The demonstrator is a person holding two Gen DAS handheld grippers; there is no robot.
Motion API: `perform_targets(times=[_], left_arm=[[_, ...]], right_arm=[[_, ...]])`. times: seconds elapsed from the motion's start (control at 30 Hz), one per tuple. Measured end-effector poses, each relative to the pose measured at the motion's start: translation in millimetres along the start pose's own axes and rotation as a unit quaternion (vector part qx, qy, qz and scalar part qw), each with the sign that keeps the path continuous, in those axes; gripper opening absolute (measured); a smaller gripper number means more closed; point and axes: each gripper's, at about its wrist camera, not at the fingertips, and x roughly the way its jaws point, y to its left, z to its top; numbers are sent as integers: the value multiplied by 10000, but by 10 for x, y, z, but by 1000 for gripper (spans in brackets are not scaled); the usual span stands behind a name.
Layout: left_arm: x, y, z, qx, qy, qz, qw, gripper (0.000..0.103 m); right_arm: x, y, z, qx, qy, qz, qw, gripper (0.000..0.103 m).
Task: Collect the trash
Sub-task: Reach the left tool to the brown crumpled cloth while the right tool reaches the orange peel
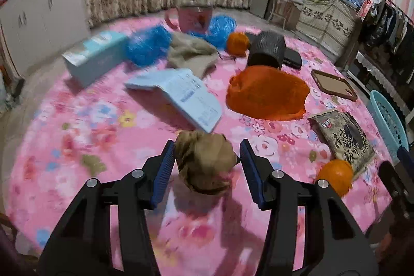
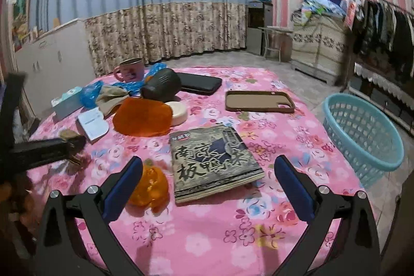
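A crumpled brown paper ball (image 1: 205,163) sits between the fingers of my left gripper (image 1: 207,159); the jaws stand around it, the left pad touching, the right a little apart. My right gripper (image 2: 207,180) is open and empty above the table front, over a grey food packet (image 2: 212,162) with an orange wrapper (image 2: 150,185) by its left finger. The packet (image 1: 341,136) and wrapper (image 1: 335,176) also show in the left wrist view. An orange bag (image 1: 266,92), blue plastic bags (image 1: 147,45) and a turquoise basket (image 2: 362,136) at the right are in view.
On the pink floral tablecloth (image 2: 207,232) lie a tissue box (image 1: 93,56), an open booklet (image 1: 181,95), a beige cloth (image 1: 191,53), a pink mug (image 2: 130,69), a dark speaker (image 2: 160,87), a black case (image 2: 199,86) and a phone case (image 2: 258,101).
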Motion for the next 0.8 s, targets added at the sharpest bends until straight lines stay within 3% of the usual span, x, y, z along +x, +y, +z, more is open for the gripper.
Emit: perform_targets(times=[0.17,0.33,0.53,0.6,0.67,0.8], left_arm=[[-419,196,-57,-234,-549,26,9982,49],[-351,368,-41,-557,-371,46,9977,47],[-299,485,-35,-646,-234,19,9976,43],[-325,510,-57,-669,-226,29,9975,48],[-357,533,-87,-711,-235,164,9971,71],[-372,588,-155,-816,-157,297,9961,80]], right_arm=[[65,98,-90,-95,125,122,9998,99],[156,193,-174,-221,300,118,9992,99],[120,303,-179,-449,173,110,9988,98],[139,321,-182,-521,168,73,9985,98],[175,310,-191,-534,222,48,9983,98],[202,251,-190,-443,280,72,9986,98]])
